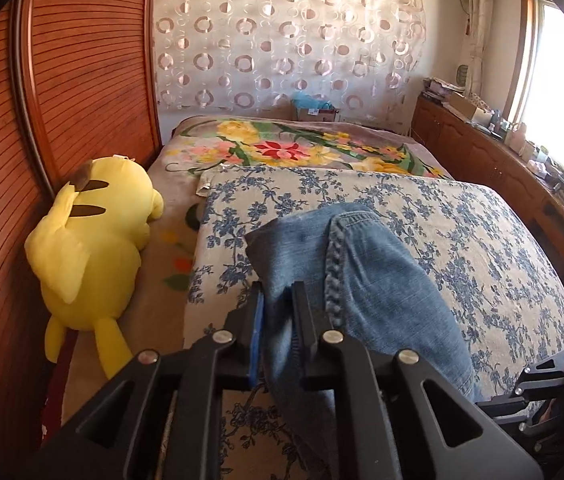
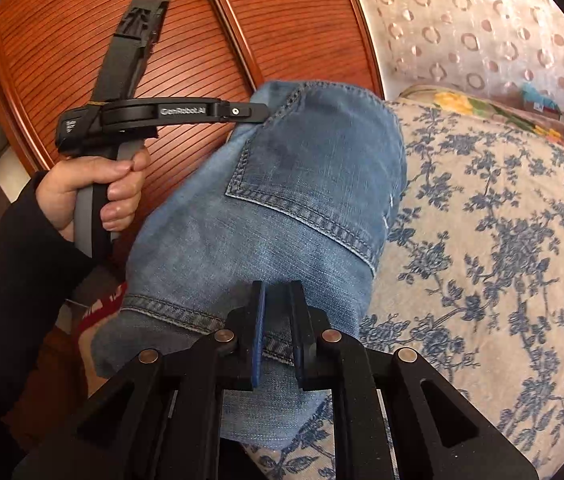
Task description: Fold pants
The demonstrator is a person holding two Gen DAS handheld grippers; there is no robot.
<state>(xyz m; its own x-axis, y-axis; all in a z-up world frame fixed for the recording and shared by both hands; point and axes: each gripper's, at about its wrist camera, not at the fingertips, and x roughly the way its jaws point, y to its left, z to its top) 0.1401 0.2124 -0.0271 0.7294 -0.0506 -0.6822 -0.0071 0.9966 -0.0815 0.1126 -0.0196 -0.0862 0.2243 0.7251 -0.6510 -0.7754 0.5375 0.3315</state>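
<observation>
1. Bed (image 1: 462, 232), blue-floral sheet; yellow plush (image 1: 94, 248) at its left edge.
2. Jeans (image 2: 282, 200) lifted over the sheet, hung btwn my grippers.
3. Left gripper (image 1: 278, 304): jaws around denim, can't tell if pressing.
4. Right gripper (image 2: 278, 300): clenched on jeans hem.

My left gripper (image 1: 278, 316): matte black plastic, two flat fingers, blue pad on inner face of one. Round silver pins at linkage pivots, triangular cut-outs in black arms behind. My right gripper (image 2: 278, 312): same black build, same blue pad, same silver pins. From right wrist view, left gripper's side shows white "GenRobot.AI" lettering, small screw, grey handle. Hand (image 2: 94, 188) on handle; dark sleeve (image 2: 22, 280) to wrist.
</observation>
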